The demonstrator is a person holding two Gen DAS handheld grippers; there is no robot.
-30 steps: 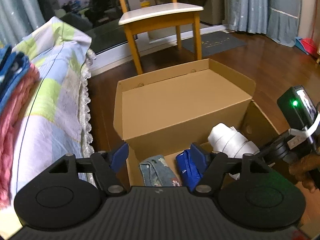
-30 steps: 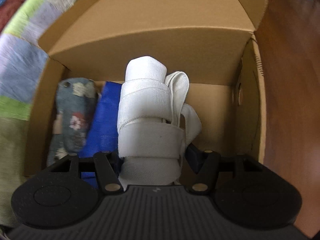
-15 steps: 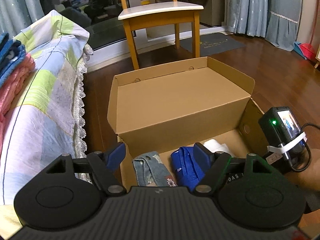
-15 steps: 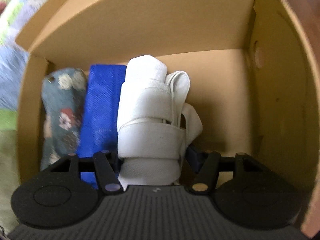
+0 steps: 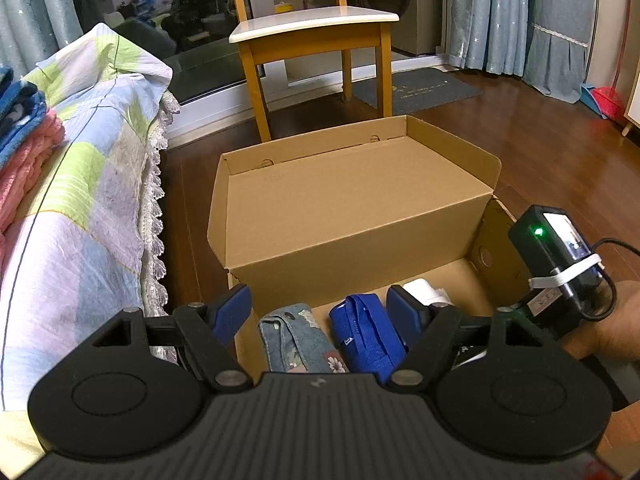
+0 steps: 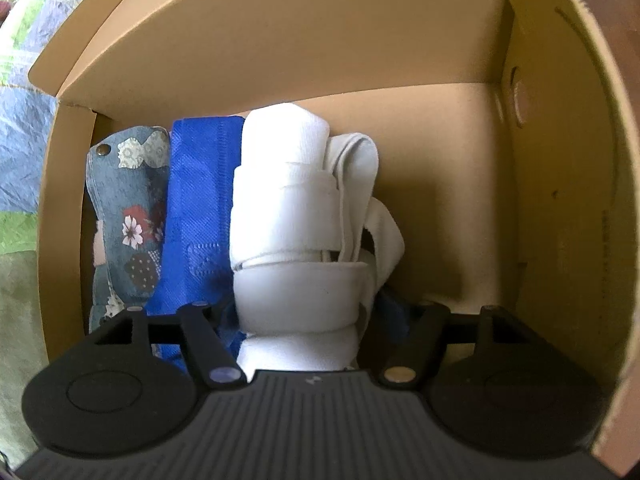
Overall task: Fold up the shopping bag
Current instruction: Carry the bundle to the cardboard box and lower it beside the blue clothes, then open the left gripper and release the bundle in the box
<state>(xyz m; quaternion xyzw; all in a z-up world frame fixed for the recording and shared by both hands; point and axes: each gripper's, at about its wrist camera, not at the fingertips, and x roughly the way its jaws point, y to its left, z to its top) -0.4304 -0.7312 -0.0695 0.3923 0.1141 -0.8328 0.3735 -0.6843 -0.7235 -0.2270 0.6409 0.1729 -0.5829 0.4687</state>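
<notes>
The right gripper (image 6: 310, 316) jaws clasp the rolled white bag (image 6: 296, 216) inside the cardboard box (image 6: 560, 200), beside the blue bag (image 6: 196, 200).

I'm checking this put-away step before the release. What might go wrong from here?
The white rolled bag, gripped in the right tongs, has loose handle loops beside it; they may snag a finger on release. The roll may loosen once freed. It presses the blue bag, so withdrawing may drag that.
</notes>
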